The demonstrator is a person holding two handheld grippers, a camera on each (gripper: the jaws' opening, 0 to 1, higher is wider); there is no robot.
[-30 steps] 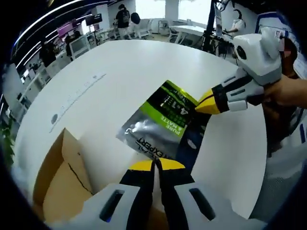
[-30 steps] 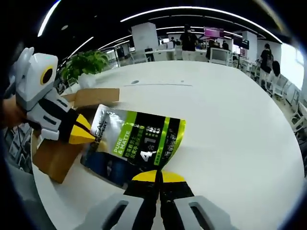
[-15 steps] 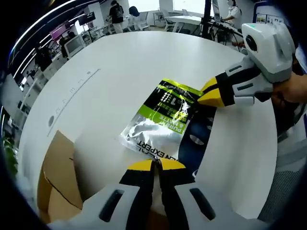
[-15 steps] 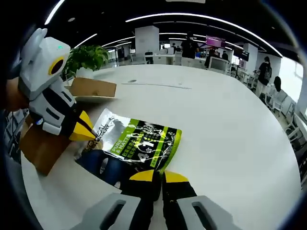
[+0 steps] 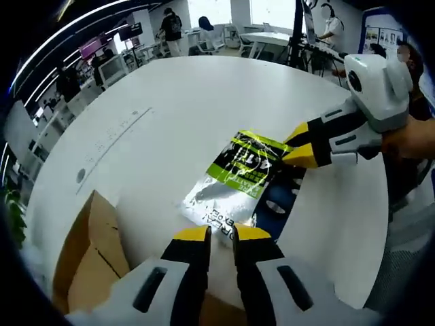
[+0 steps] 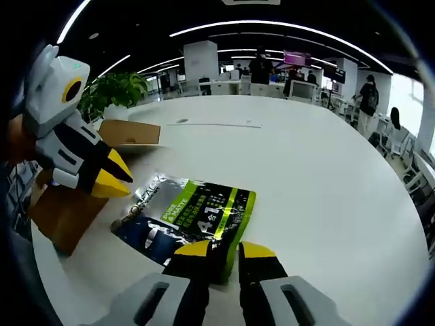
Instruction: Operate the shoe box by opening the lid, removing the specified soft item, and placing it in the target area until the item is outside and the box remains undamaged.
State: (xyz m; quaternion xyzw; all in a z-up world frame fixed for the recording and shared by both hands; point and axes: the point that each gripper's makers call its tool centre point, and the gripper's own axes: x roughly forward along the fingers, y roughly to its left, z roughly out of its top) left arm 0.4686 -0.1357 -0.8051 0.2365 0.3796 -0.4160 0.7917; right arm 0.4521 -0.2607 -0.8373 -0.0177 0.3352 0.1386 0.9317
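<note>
- The left gripper view looks along the left hand-held gripper, whose two yellow-tipped jaws stand a little apart with nothing between them.
- Just past those tips lies a soft pouch, shiny silver, green and dark blue, flat on the white tabletop.
- The brown shoe box sits at the lower left of this view, near the left hand-held gripper, with a flap up. The pouch is out of the box and lies beside it.
- From the right side comes the right hand-held gripper. Its yellow tips are at the far green end of the pouch. I cannot tell from here if they touch it.
- A person's hand holds that gripper.
- In the right gripper view, the right hand-held gripper has its jaws a little apart too. The near edge of the pouch lies right at the tips, but they do not pinch it.
- Here the left hand-held gripper comes in from the left, with its yellow tips just above the silver end of the pouch.
- The shoe box is behind it, at the edge of the tabletop.
- A green plant stands behind the box.
- People stand far off in the room.
</note>
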